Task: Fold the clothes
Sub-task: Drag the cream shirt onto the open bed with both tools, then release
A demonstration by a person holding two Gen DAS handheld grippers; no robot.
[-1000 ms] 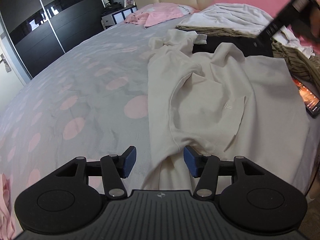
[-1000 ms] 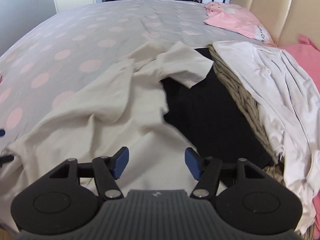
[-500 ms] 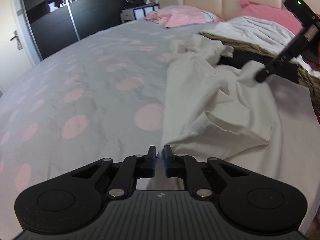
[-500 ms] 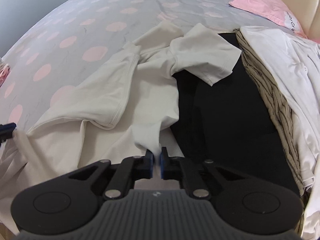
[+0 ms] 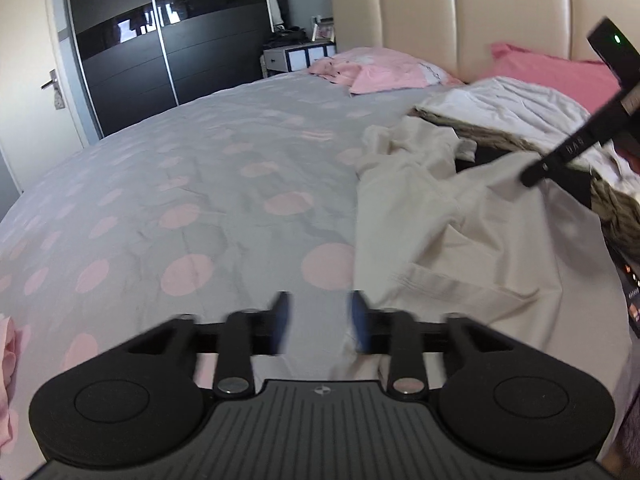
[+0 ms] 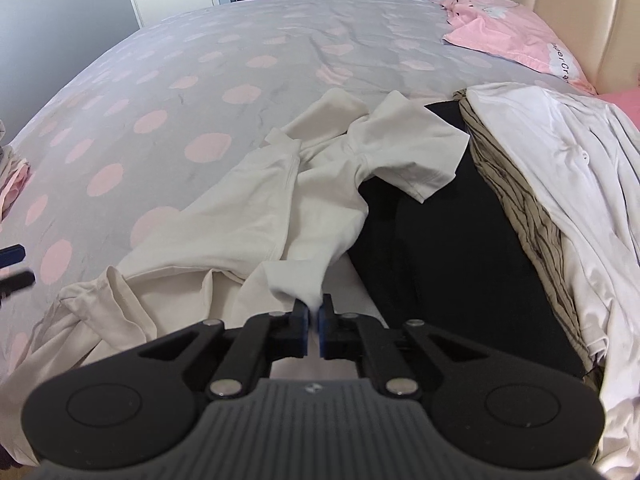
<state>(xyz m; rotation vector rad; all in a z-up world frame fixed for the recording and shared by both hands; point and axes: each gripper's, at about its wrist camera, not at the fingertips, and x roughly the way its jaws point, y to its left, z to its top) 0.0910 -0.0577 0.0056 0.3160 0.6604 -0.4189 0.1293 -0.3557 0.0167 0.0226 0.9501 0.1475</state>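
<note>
A cream T-shirt (image 5: 472,232) lies crumpled on the grey bedspread with pink dots (image 5: 192,200). My left gripper (image 5: 320,320) is open and blurred, at the shirt's near left edge; nothing sits between its fingers. My right gripper (image 6: 316,318) is shut on a fold of the cream T-shirt (image 6: 272,208) and lifts it a little. The right gripper also shows in the left wrist view (image 5: 568,152), over the shirt's far side. One sleeve (image 6: 416,160) lies on a black garment (image 6: 448,248).
A pile of clothes lies on the right: a striped olive garment (image 6: 516,200) under a white one (image 6: 560,152). Pink pillows (image 5: 384,72) lie by the beige headboard (image 5: 480,12). A black wardrobe (image 5: 168,40) and a door stand at the far left.
My left gripper was shut on the shirt's edge half a second ago and has now opened and let it go. My right gripper stays shut on the shirt and has lifted it slightly.
</note>
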